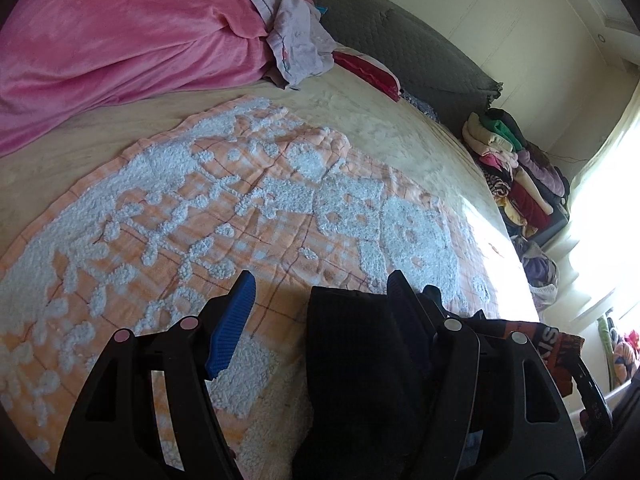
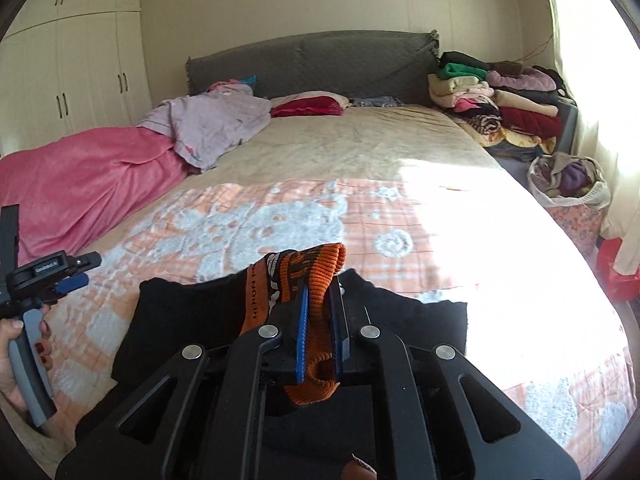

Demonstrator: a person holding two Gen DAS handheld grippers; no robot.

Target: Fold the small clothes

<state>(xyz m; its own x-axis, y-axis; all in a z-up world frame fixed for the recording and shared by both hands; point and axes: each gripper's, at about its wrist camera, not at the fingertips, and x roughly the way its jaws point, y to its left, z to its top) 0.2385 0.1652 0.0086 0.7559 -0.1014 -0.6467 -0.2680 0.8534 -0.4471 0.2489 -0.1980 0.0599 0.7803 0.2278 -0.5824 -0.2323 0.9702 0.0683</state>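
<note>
1. Your bed [image 2: 360, 140] fills both views, with a pink blanket [image 2: 88, 176] heaped along its left side and a stack of folded clothes [image 2: 496, 100] beside the grey headboard [image 2: 320, 60].
2. An orange-and-white tufted towel [image 1: 200, 208] lies spread flat over the near half of the bed.
3. A black garment [image 2: 180, 320] lies on that towel, just in front of you.
4. Your left tongs [image 1: 320, 304] stand partly open with the black garment's edge between the fingers; I cannot tell whether either pad touches it.
5. Your right tongs [image 2: 320, 320] are clamped shut on an orange-and-black sock [image 2: 316, 276], held up above the black garment.
</note>
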